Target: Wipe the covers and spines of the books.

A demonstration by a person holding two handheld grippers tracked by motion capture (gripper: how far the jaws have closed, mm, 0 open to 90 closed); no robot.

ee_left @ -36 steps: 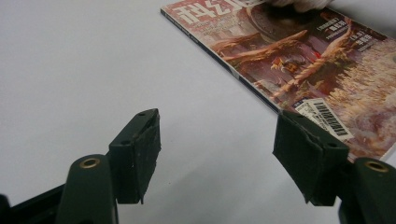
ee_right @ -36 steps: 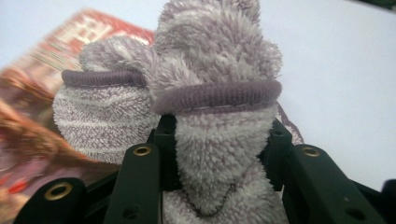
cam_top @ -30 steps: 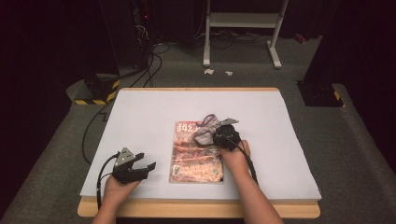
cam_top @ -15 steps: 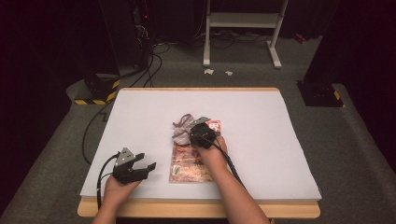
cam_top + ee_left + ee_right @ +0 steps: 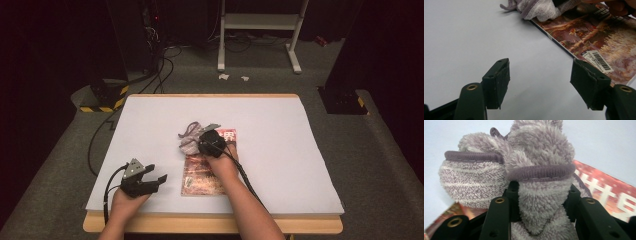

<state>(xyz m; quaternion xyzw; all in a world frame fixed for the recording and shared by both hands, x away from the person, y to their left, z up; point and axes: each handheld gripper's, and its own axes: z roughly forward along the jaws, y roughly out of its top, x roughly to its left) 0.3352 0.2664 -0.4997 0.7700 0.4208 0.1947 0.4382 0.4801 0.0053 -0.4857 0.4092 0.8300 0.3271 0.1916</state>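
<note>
The right hand-held gripper (image 5: 202,142), squeezing the fluffy cloth (image 5: 534,170), has slid it left over the magazine (image 5: 207,167), mid-counter. The left hand-held gripper (image 5: 155,180) waits wide open.

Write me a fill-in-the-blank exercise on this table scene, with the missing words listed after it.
1. The right hand-held gripper is shut on a fluffy ____.
2. The cloth lies partly on a ____ with a reddish cover.
3. The left hand-held gripper has its jaws ____, with nothing between them.
4. The magazine lies on a ____ table.

Missing words: cloth; magazine; open; white
</note>
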